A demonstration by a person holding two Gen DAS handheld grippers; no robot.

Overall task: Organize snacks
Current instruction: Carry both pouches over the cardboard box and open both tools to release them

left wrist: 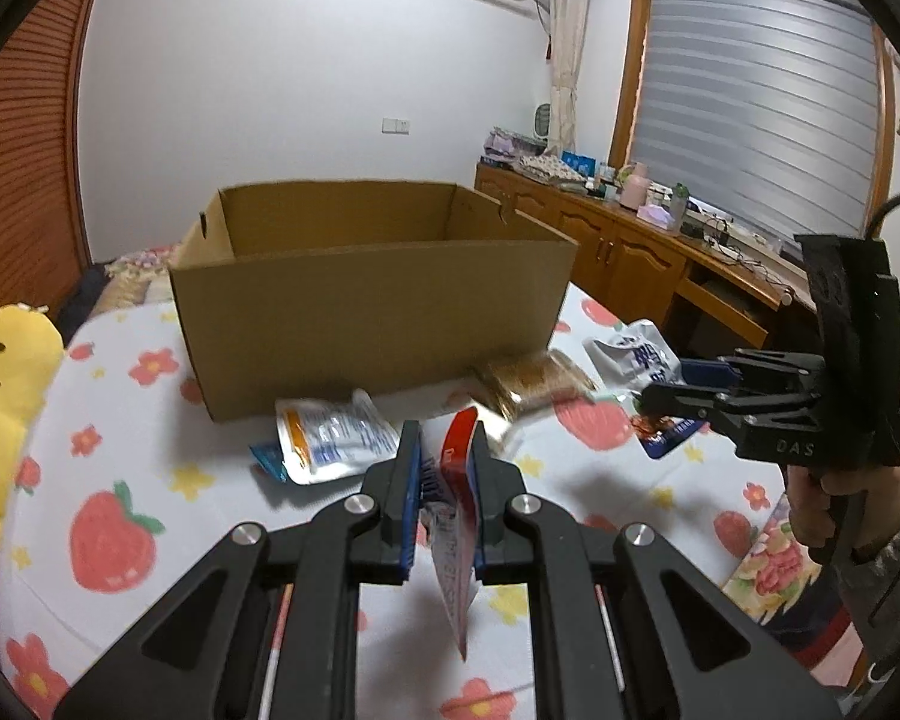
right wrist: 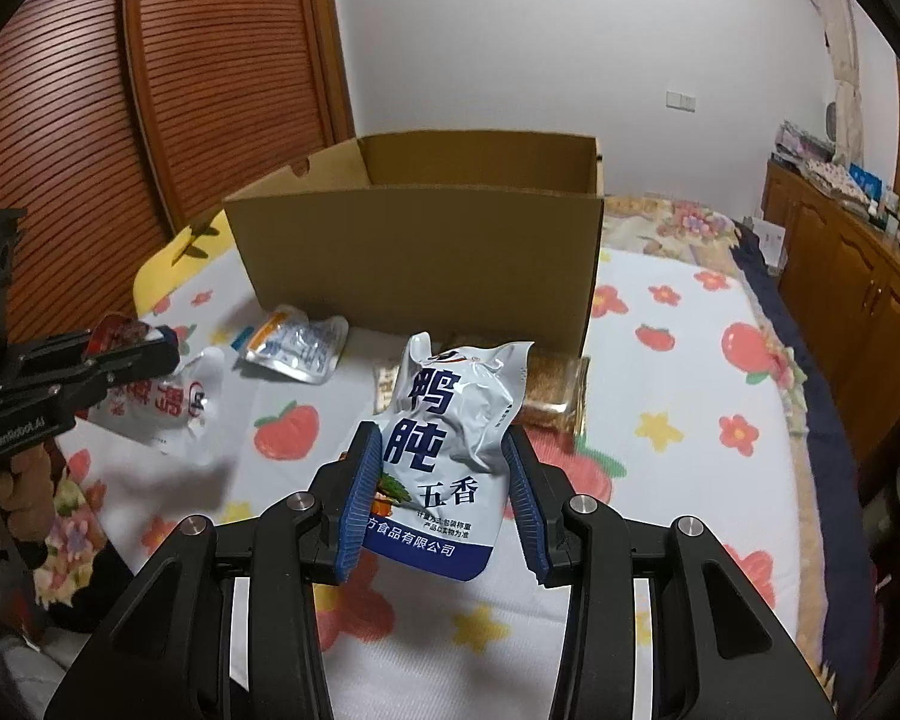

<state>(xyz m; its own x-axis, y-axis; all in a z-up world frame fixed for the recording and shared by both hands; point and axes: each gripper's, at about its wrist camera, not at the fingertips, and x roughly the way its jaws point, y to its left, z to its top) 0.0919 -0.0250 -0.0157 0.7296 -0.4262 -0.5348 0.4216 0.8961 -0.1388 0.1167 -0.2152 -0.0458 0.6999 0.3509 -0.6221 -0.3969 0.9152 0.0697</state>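
My left gripper [left wrist: 444,450] is shut on a red and white snack pouch [left wrist: 457,516], held edge-on above the bed; it also shows in the right wrist view [right wrist: 156,405]. My right gripper [right wrist: 441,456] is shut on a white and blue snack pouch [right wrist: 450,450], lifted off the bed; it also shows in the left wrist view [left wrist: 639,354]. An open cardboard box [left wrist: 366,312] stands on the bed beyond both grippers. A white pouch with orange print [left wrist: 330,438] and a clear pack of brown snacks [left wrist: 531,384] lie in front of the box.
The bed has a white sheet with strawberry and flower print [left wrist: 120,528]. A yellow plush toy [left wrist: 0,414] lies at the left edge. A wooden cabinet with clutter [left wrist: 630,234] runs along the right wall under a window. A wooden slatted door [right wrist: 150,90] is at the left.
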